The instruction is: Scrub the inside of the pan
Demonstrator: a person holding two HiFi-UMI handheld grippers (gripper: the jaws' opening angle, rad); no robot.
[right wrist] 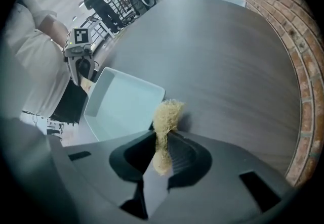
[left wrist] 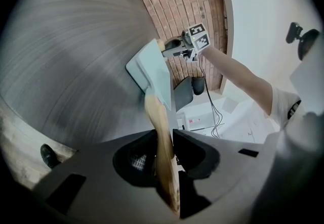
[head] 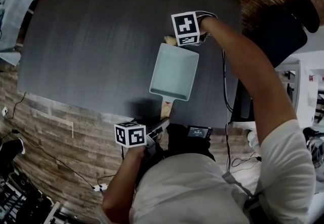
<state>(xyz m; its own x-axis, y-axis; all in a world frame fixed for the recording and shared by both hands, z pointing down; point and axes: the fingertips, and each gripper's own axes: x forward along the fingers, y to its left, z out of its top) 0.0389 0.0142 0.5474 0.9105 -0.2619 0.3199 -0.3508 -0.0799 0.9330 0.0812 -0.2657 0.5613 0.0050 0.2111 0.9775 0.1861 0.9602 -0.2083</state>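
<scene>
While near scrubber (right wrist: pixel 167 116) — pan (head: pixel 173 72) in left gripper (left wrist: pixel 164 137)

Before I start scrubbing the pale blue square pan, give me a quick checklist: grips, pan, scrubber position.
1. Left gripper shut on the pan's wooden handle: ok.
2. Right gripper shut on the tan fibrous scrubber: ok.
3. Pale blue square pan lying on the dark table: ok.
4. Scrubber over the pan's floor: not ok, it sits at the far rim.
5. Scrubber touching the pan: cannot tell.
6. Pan's inside free of other things: ok.
</scene>
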